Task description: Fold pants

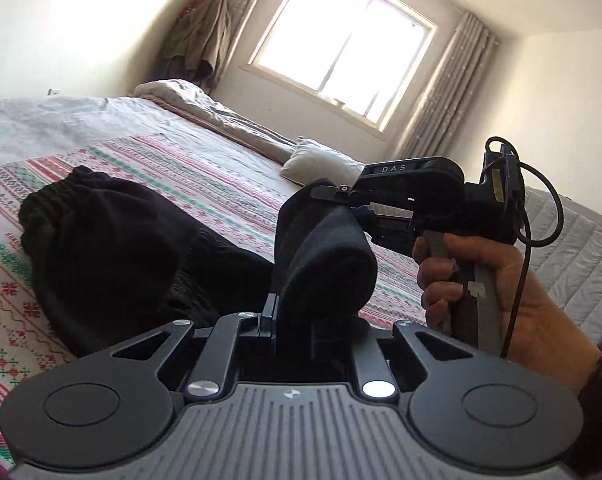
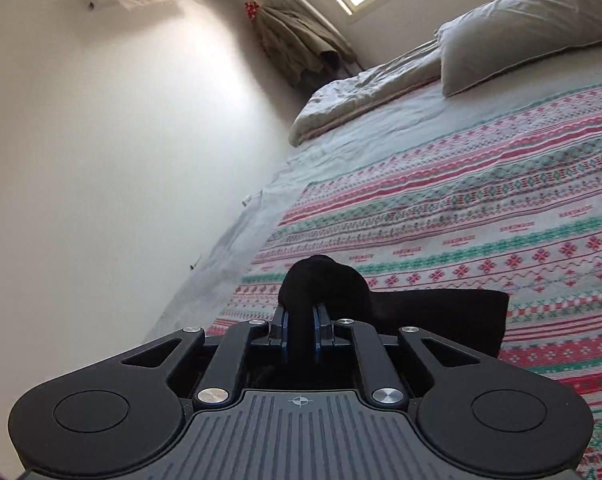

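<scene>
— What do the pants (image 1: 113,248) look like?
— Black, thick cloth, gathered waistband lying on the patterned blanket (image 1: 205,176).
— All flat?
— No. The leg ends (image 1: 325,256) are lifted off it, bunched and curled over.

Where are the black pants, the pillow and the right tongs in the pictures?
black pants (image 1: 113,248), left wrist view, bunched waist part.
pillow (image 2: 525,28), right wrist view, middle of its face.
right tongs (image 2: 301,332), right wrist view, between the tips.

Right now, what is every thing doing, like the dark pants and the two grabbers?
Black fabric pants: waist end heaped on the bed, leg ends lifted.
Left gripper: shut on pants.
Right gripper: shut on pants.
Patterned striped bedspread: spread flat.
White pillow: lying on the bed.
Grey curtains: drawn open.
</scene>
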The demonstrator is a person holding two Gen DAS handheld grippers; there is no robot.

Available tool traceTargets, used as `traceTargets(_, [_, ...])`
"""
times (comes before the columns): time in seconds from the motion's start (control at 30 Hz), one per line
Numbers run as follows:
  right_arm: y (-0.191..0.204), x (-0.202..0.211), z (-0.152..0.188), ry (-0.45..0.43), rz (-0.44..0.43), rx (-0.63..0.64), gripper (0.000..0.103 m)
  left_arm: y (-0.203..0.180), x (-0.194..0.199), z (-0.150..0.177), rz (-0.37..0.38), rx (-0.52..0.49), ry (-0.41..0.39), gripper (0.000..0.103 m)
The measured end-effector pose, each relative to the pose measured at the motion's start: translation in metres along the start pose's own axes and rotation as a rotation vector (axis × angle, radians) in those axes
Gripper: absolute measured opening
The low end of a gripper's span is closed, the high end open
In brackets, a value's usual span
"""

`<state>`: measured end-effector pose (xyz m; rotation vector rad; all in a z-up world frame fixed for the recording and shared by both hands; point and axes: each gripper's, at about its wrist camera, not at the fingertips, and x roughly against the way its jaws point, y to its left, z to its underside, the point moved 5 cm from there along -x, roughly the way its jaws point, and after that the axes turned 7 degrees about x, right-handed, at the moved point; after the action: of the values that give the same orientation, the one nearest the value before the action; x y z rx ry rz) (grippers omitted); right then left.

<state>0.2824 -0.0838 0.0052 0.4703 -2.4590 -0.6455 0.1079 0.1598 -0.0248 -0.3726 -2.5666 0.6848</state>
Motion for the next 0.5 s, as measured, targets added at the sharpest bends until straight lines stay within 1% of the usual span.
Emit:
traceTargets(0.1, [0.011, -0.022, 0.002, 0.027, -0.008, 0.014, 0.011, 0.015, 0.002, -0.004, -0.044, 0.071, 0.005, 0.024])
traceTargets(0.23, [0.030, -0.053, 0.012, 0.075, -0.011, 0.050, 0.011, 0.038, 0.007, -0.003, -0.088, 0.186, 0.043, 0.024])
traceTargets(0.3, [0.037, -0.067, 0.019, 0.099, -0.008, 0.065, 0.011, 0.046, 0.014, 0.000, -0.109, 0.226, 0.038, 0.024])
traceTargets(0.33, [0.040, -0.074, 0.022, 0.107, -0.009, 0.067, 0.011, 0.047, 0.017, -0.003, -0.119, 0.231, 0.019, 0.024])
traceTargets(0.43, [0.050, -0.094, 0.027, 0.123, -0.015, 0.068, 0.011, 0.043, 0.034, -0.009, -0.150, 0.188, -0.071, 0.024])
traceTargets(0.5, [0.061, -0.101, 0.027, 0.123, -0.036, 0.071, 0.011, 0.044, 0.042, -0.013, -0.175, 0.182, -0.120, 0.024])
